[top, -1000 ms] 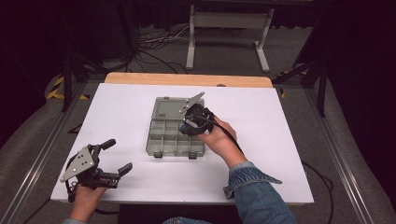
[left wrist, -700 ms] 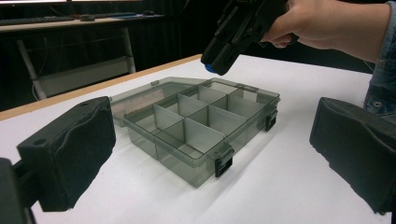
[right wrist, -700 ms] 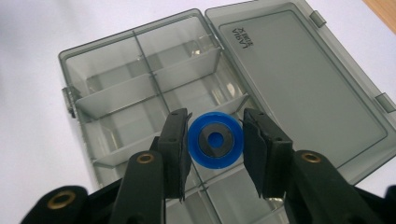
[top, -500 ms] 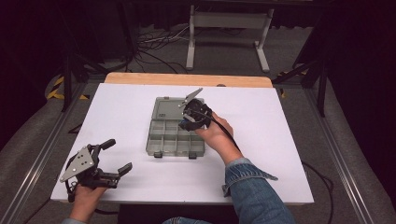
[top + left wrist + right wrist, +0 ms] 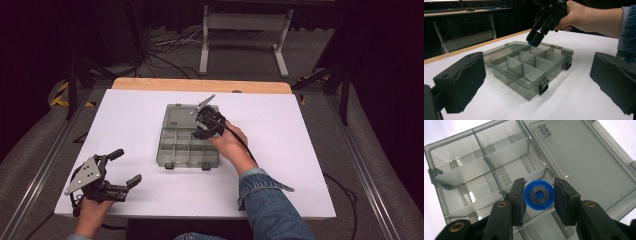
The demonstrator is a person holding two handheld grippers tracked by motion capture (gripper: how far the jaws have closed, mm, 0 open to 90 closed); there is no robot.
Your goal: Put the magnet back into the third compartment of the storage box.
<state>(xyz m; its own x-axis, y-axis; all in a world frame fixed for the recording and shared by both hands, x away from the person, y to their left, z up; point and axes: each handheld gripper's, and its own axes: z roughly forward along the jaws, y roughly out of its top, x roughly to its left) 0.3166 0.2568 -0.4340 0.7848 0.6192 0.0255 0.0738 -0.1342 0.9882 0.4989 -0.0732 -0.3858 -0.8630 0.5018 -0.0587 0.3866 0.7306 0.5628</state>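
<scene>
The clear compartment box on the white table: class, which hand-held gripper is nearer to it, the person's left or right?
Right. The right hand-held gripper hangs directly over the compartment box, holding a blue disc. The left hand-held gripper sits apart, near the table's front left corner.

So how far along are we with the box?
Done: the box lies open on the table, lid flat, and every compartment in view looks empty. In hand: the right tongs grip a blue disc over a compartment next to the lid. Left: lowering and releasing it. The left tongs wait open at the near edge.
</scene>
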